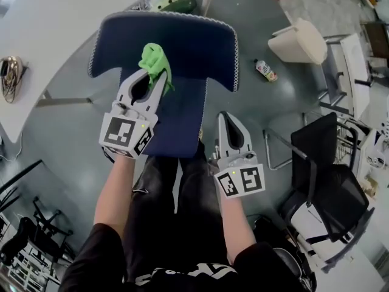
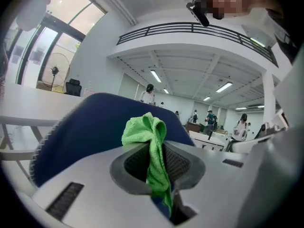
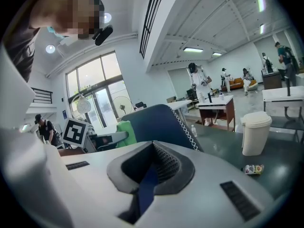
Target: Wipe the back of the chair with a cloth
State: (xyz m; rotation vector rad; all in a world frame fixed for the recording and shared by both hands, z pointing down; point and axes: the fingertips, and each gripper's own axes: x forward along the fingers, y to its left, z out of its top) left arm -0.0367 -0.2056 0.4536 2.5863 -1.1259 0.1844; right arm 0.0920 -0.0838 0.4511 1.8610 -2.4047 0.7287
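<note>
- Well, only one container around: a white bin [image 1: 298, 41] on the floor past the chair, top covered, so no seeing what's inside.
- Spotted a small bottle [image 1: 265, 70] lying on its side on the floor near that bin, label too tiny to read.
- Got the left claw [image 1: 157, 76] clamped on a green cloth [image 1: 155, 61], bunched up above the tips and hanging down between the jaws.
- Holding that cloth up at the front of the blue chair back [image 1: 194, 41], around the middle; can't swear to actual contact.
- Got the right claw [image 1: 227, 117] low by the right edge of the seat [image 1: 176, 123], jaws together, nothing pinched, just a sliver of blue showing through.
- Can't make out the chair's legs, hidden under the seat and the person's legs.
</note>
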